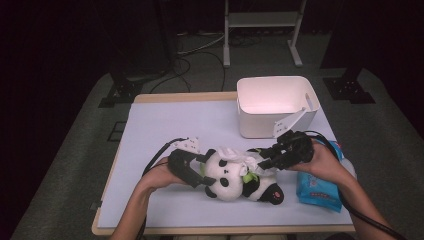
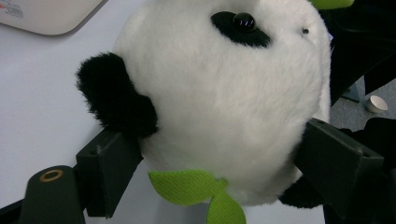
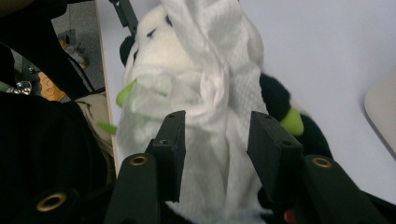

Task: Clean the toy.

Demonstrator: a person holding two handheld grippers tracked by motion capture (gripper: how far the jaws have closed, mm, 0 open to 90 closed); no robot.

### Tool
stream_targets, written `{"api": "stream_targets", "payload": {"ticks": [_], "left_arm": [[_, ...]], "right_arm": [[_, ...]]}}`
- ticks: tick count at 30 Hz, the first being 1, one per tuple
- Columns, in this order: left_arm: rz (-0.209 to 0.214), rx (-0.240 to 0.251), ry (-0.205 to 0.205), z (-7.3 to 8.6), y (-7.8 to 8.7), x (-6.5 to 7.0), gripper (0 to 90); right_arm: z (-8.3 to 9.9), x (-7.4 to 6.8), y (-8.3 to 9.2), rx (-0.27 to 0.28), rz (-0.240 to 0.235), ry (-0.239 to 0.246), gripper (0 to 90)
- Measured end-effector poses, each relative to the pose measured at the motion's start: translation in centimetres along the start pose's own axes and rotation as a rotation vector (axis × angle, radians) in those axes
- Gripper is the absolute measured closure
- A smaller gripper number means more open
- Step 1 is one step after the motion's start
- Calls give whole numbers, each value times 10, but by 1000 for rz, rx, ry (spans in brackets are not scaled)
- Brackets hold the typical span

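A black-and-white panda plush (image 1: 227, 172) with green leaf trim lies on its back on the pale table (image 1: 170, 125). My left gripper (image 1: 200, 172) is shut on the panda's head (image 2: 224, 102), one jaw pressing each side near the ears. A crumpled white wipe (image 1: 240, 157) is draped over the panda's face and chest. My right gripper (image 1: 262, 160) comes in from the right. In the right gripper view the gripper (image 3: 217, 135) is open, and the wipe (image 3: 215, 93) lies loose between the spread jaws, over the panda (image 3: 159, 51).
A white plastic bin (image 1: 275, 105) stands at the table's back right, close behind my right hand. A blue pack of wipes (image 1: 320, 187) lies by the right edge under my right forearm. The table's left half and front strip are bare.
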State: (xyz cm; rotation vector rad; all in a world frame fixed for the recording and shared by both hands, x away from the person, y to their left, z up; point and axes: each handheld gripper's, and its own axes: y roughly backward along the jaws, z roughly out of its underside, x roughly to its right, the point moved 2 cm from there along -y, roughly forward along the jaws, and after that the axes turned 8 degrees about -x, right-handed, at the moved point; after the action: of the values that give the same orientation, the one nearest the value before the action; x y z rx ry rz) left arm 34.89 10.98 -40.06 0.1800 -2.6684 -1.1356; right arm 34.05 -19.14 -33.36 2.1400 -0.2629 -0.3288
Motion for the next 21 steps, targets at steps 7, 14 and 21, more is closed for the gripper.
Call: {"api": "stream_targets", "payload": {"ticks": [7,14,21], "left_arm": [[0,3,-3,-1,0,1,161],[-5,5,-10,-4,1,4,162],[-5,13,-17,-5,2,5,162]], "right_arm": [[18,0,-7,-9,-15,-38,551],[6,4,-16,29,-45,-74,652],[-7,5,-16,52,-67,-70,648]]}}
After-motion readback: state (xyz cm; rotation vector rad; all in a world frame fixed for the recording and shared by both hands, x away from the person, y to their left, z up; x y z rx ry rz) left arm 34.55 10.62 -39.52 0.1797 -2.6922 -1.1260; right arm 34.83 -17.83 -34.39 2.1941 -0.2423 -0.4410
